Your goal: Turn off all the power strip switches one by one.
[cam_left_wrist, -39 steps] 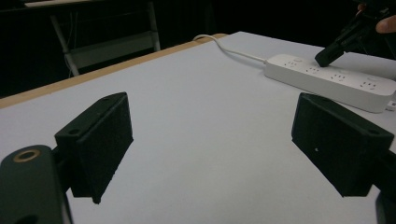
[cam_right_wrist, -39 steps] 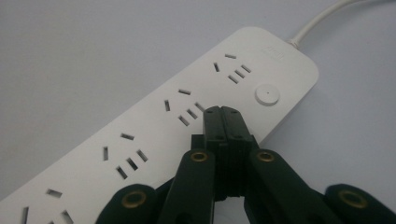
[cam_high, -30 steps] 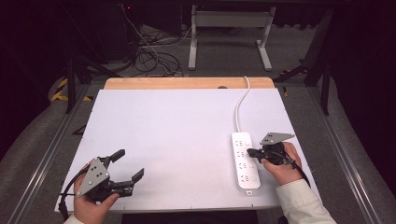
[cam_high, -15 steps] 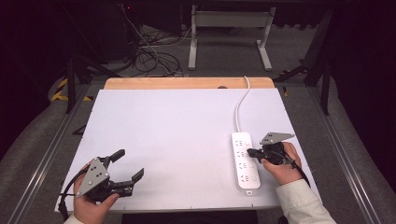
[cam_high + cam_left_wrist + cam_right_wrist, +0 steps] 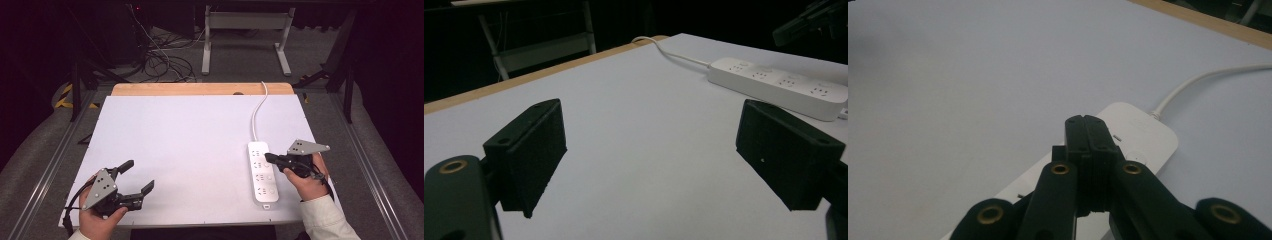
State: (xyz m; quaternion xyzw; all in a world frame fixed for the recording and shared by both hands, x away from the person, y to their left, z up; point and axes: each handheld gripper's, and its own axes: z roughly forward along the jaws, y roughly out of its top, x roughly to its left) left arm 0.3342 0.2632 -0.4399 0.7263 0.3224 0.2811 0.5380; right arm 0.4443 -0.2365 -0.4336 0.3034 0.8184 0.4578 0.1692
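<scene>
A white power strip (image 5: pixel 263 171) lies lengthwise on the right part of the white table (image 5: pixel 190 140), its white cable (image 5: pixel 257 110) running to the far edge. My right gripper (image 5: pixel 268 157) is shut with nothing between its jaws, its tip hovering over the strip's far half; in the right gripper view the closed jaws (image 5: pixel 1086 131) cover the power strip (image 5: pixel 1138 136). My left gripper (image 5: pixel 138 176) is held open near the front left corner, empty. In the left gripper view its two pads (image 5: pixel 531 150) stand wide apart, with the power strip (image 5: pixel 774 85) far off at the right.
A wooden strip (image 5: pixel 200 89) borders the table's far edge. Behind it stand a metal stand (image 5: pixel 245 35) and loose cables (image 5: pixel 160 60) on the floor. Rails run along both table sides.
</scene>
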